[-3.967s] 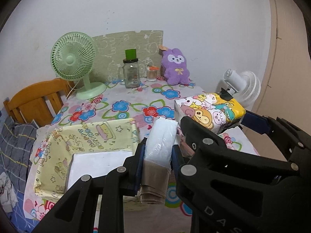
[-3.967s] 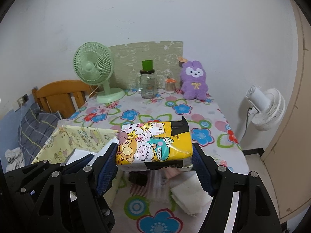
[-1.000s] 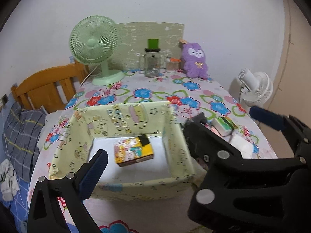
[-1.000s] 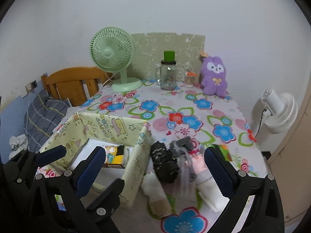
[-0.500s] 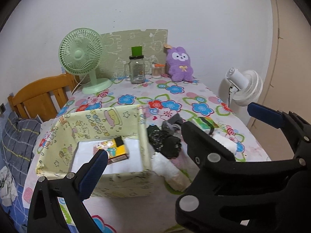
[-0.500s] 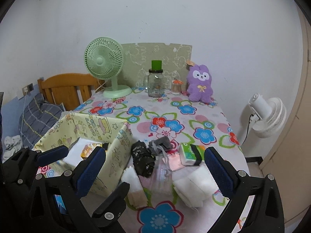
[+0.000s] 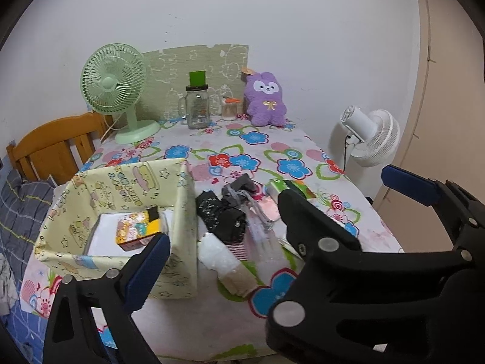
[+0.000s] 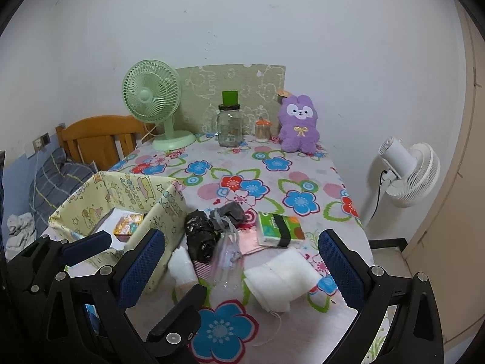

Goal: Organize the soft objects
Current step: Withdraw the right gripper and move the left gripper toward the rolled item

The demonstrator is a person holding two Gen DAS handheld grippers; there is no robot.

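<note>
A tabletop covered in a bright flower-print cloth fills both views. On its left side stands a pale yellow fabric box, and lying inside on its white floor is a yellow cartoon-print tissue pack. Just right of the box sits a loose heap of soft things: a black bundle, a grey cloth, a green tissue pack with a black band, a white folded cloth nearest the camera, and a white and beige roll touching the box's wall. The left tool hangs above the front of the tabletop, spread wide and holding nothing. The right tool also gapes wide over the heap, empty. At the far edge stand a green fan, a glass jar and a purple plush rabbit.
</note>
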